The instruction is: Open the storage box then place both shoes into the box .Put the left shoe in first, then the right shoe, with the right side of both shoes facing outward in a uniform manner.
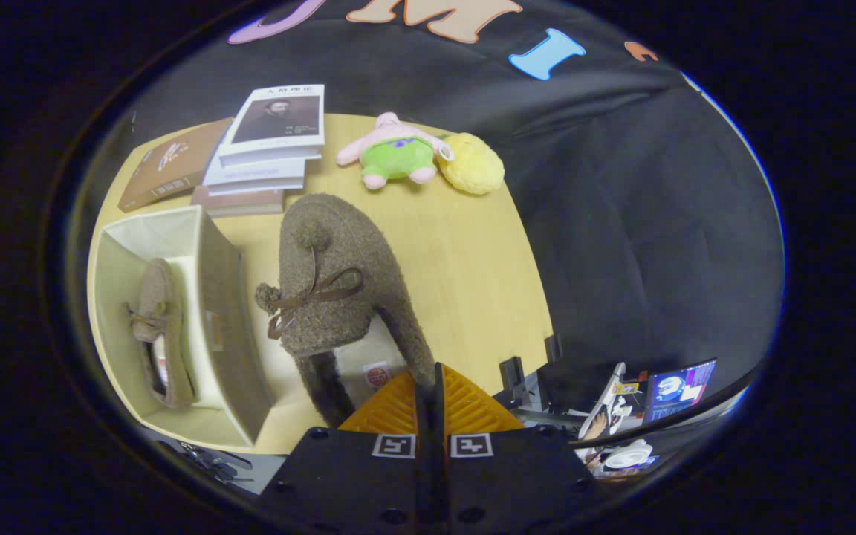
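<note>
My gripper [429,386] is shut on the heel-side rim of a brown fuzzy shoe [339,282] with a ribbon bow and pom-poms. The shoe hangs from the fingers above the wooden table [472,275], toe pointing away from me. Beside it stands the open beige storage box [227,312]. Inside the box a matching brown shoe [157,327] lies on the bottom, along the far wall from the held shoe.
A stack of books [264,148] and a brown book [172,167] lie beyond the box. A pink-and-green plush toy [394,152] and a yellow plush [472,165] sit near the table's far edge. Past the table's side edge are metal brackets [517,371] and clutter.
</note>
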### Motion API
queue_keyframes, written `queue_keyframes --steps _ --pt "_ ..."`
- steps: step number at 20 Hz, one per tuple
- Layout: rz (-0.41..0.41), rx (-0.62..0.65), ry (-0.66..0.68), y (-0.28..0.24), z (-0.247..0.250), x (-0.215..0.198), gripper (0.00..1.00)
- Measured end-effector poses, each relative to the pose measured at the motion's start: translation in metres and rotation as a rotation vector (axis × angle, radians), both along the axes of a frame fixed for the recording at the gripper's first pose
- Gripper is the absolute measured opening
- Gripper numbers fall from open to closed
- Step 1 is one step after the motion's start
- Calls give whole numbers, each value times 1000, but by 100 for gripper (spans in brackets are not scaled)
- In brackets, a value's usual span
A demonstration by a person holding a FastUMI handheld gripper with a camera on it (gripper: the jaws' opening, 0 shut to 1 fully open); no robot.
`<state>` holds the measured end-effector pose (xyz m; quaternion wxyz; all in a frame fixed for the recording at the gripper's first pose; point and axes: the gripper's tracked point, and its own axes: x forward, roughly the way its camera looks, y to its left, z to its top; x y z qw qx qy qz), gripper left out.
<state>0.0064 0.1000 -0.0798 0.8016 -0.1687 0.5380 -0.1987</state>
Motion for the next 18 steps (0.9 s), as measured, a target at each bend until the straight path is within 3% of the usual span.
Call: queue_keyframes --steps 4,9,14,18 --pt "38 40 -35 51 17 -2 3" --pt "102 97 -7 117 2 -4 3" --pt "81 134 44 162 -30 -2 3" --pt "36 153 99 169 -66 -8 3"
